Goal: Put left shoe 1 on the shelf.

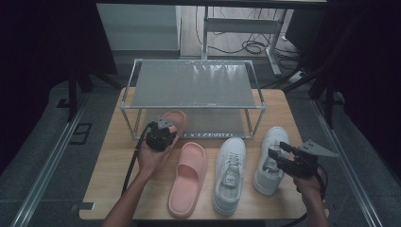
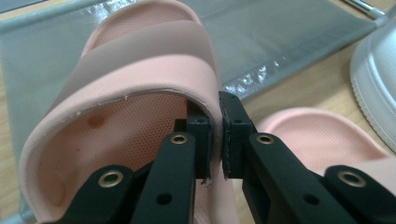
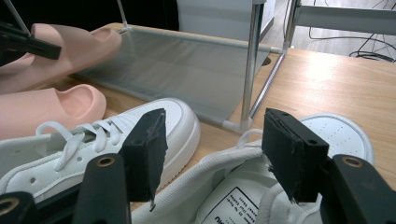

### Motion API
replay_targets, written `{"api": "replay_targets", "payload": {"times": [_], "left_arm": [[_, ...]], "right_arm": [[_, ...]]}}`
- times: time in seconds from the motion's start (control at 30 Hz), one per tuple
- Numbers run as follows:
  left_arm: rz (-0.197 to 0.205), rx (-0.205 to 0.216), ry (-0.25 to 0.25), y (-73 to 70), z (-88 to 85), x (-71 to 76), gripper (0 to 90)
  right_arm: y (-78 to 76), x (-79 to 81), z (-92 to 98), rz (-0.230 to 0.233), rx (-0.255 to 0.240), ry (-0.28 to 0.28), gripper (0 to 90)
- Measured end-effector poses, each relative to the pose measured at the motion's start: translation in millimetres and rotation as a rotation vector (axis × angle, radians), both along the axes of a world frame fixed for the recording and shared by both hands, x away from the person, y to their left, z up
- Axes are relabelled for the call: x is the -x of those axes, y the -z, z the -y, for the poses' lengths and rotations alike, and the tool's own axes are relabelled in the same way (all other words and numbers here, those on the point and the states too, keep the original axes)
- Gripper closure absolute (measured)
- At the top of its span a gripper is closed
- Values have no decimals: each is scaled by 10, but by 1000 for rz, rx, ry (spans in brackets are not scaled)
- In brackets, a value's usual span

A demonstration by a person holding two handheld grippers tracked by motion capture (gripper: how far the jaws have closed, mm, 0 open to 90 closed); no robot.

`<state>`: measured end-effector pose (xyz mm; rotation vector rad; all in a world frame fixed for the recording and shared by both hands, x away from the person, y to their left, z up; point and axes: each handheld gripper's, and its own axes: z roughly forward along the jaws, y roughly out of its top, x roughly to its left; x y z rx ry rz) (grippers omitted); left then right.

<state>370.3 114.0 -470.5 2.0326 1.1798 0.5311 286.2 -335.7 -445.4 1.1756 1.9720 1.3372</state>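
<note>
On the wooden worktop (image 1: pixel 113 161) stands a low metal-framed shoe rack (image 1: pixel 194 85) with grey fabric shelves, and in front of it lie a pink slipper, two white sneakers, and a second pink slipper that is in hand. The left gripper (image 1: pixel 163 126) has its fingers (image 2: pixel 232 135) closed on the side wall of the held pink slipper (image 1: pixel 176 120), one pad inside the slipper and the other outside, pinching the edge just below the strap. In the high view this slipper sits at the front left corner of the rack, its toe end reaching onto the lower shelf (image 1: pixel 208 124); the left gripper view shows it tilted, with the grey fabric behind its toe. The other pink slipper (image 1: pixel 188 177) lies flat on the worktop just to the right of the person's left hand (image 1: pixel 152 158), toe toward the rack. Beside it lies the left white sneaker (image 1: pixel 230 172), and next to that the right white sneaker (image 1: pixel 268 158), both pointing toward the rack. The right gripper (image 1: pixel 279 152) hangs over the right white sneaker with its fingers (image 3: pixel 144 149) spread wide, one on each side of the shoe's opening and tongue; they hold nothing, and whether a pad touches the collar is hard to tell.
</note>
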Motion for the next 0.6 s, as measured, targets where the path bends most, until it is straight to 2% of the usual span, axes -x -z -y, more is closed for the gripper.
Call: {"api": "replay_targets", "payload": {"times": [0.27,0.6], "left_arm": [[4,-14,-25,107,96,-155,848],[23,-36,-45,103,197,-289,844]], "right_arm": [[0,0,4,1,0,1,412],[7,-4,-14,-3,6,-7,411]]}}
